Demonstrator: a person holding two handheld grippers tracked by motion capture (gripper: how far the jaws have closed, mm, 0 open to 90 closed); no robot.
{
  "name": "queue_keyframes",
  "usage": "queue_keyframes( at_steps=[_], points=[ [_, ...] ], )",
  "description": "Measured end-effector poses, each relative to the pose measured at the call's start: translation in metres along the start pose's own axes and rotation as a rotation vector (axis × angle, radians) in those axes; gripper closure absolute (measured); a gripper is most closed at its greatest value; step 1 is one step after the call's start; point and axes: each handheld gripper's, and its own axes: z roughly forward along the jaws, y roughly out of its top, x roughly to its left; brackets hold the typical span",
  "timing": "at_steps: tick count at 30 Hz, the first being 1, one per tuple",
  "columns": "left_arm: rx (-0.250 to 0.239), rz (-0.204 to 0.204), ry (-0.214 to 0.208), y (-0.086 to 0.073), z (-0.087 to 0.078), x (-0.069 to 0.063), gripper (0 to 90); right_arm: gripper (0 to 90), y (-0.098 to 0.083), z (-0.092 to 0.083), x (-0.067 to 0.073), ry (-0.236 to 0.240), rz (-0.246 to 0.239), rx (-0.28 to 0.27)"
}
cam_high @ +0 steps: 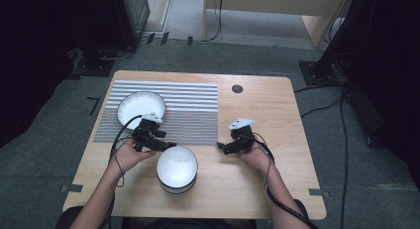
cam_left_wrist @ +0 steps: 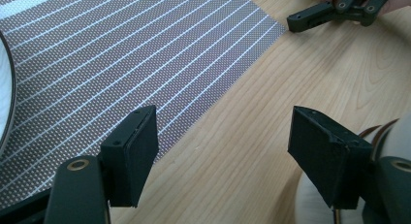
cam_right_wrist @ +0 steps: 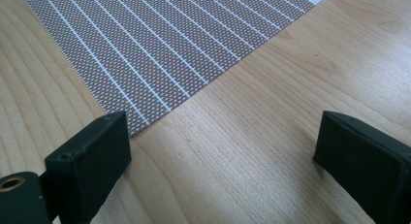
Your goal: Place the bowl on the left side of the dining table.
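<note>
At far left on the striped mat [cam_high: 163,112], a shallow white dish [cam_high: 141,106]. Just right of it, left tongs [cam_high: 167,145] wide open, holding nothing, tips beside the rim of the white bowl [cam_high: 177,168] near the table [cam_high: 277,115] front edge. Best straddle that rim squarely (one jaw inside) before closing. Farther right, right tongs [cam_high: 221,145] equally wide, empty, over bare wood.

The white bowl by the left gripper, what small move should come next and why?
Probably ease the left gripper sideways over the white bowl's rim: its fingers stand open with nothing between them, and the bowl sits just beside it on the bare wood.
</note>
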Motion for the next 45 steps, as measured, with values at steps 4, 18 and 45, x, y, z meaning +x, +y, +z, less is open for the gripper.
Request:
queue_keyframes(
  at_steps=[4,18,45],
  points=[
    [-0.001,-0.002,-0.001,0.001,-0.004,0.000,26.1,5.3,0.000,0.000,0.000,0.001,0.000,0.000],
    [0.012,-0.019,-0.003,0.004,-0.016,-0.001,26.2,5.3,0.000,0.000,0.000,0.001,-0.001,0.000],
    [0.011,-0.012,0.011,0.010,-0.033,-0.012,26.9,5.3,0.000,0.000,0.000,0.001,0.000,0.000]
  ],
)
